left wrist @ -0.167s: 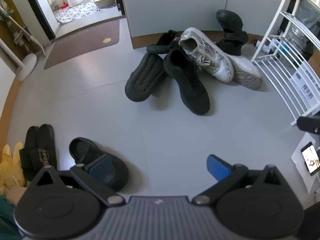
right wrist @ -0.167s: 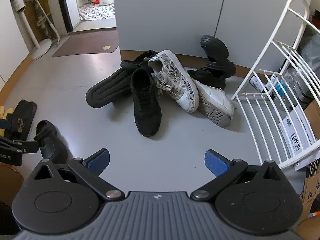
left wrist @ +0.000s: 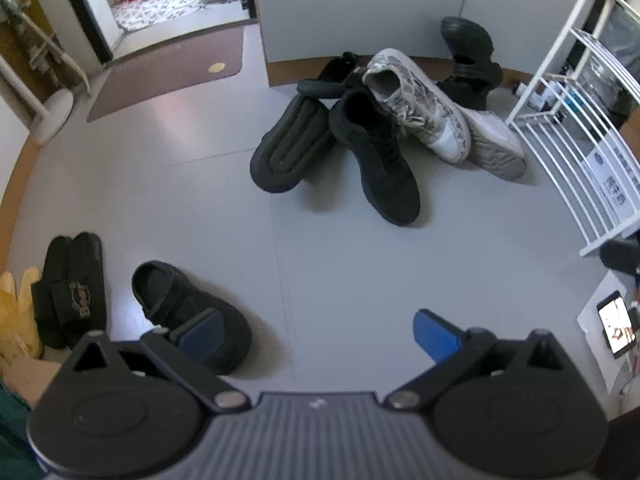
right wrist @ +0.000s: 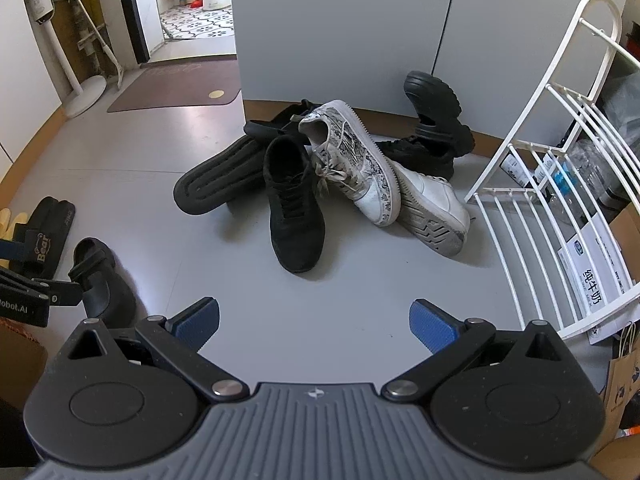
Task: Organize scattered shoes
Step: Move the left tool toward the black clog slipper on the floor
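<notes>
1. Several shoes lie heaped on the grey floor (right wrist: 360, 288) against the grey wall panel: a black lace-up sneaker (right wrist: 294, 216) at the front of the pile, a white patterned low-top sneaker (right wrist: 352, 164) leaning across it, a plain white sneaker tipped on its side with the sole showing (right wrist: 436, 216), a black ribbed-sole shoe turned sole up (right wrist: 218, 182), and black chunky shoes (right wrist: 436, 120) at the back.
2. Apart from the heap, a black strap shoe (left wrist: 188, 316) sits alone on the floor, with a pair of black slippers (left wrist: 72, 288) side by side just beyond it.
3. Relation that matters: the black lace-up sneaker lies straight ahead of the right gripper (right wrist: 314, 322), its long axis running towards that gripper, toe nearest. The black strap shoe lies just ahead of the left gripper (left wrist: 318, 330), by its left finger, so the left is nearer to that 1.
4. Both grippers are spread wide with nothing between the blue pads.
5. A white wire shoe rack (right wrist: 560, 200) stands to the right of the pile, its lower shelf bare where visible; that looks the likely place for the shoes.
</notes>
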A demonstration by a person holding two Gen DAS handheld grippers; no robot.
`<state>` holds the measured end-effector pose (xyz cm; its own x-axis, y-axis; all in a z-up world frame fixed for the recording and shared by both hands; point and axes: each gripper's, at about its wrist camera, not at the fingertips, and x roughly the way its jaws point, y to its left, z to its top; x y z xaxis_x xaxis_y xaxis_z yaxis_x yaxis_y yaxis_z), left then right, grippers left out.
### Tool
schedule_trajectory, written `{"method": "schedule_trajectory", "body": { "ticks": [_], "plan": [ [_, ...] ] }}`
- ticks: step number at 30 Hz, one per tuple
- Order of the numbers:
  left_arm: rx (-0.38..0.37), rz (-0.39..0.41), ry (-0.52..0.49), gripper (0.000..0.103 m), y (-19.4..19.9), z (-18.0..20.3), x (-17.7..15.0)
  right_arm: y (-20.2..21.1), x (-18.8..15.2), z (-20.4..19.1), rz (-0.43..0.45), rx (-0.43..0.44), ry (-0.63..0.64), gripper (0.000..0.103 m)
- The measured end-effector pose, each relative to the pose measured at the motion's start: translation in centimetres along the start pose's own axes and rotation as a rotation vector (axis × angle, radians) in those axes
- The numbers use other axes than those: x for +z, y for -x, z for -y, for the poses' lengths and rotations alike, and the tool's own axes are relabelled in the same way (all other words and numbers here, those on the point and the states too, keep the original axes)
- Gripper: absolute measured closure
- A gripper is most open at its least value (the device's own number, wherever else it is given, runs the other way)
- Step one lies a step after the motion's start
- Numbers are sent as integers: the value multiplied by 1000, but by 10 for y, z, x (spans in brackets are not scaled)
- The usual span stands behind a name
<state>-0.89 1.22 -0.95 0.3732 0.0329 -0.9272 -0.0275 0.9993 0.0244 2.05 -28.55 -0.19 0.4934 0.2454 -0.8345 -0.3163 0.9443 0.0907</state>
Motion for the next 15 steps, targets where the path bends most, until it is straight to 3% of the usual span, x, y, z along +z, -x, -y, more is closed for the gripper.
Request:
{"method": "schedule_trajectory", "body": {
  "ticks": [9, 15],
  "plan": [
    [-76, -38, 76, 1, -9, -19, -18, -5, 6, -2, 5, 4, -14, 0],
    [-85, -22, 53, 3, -6, -13, -18, 15, 4, 13, 76, 21, -63, 0]
  ]
}}
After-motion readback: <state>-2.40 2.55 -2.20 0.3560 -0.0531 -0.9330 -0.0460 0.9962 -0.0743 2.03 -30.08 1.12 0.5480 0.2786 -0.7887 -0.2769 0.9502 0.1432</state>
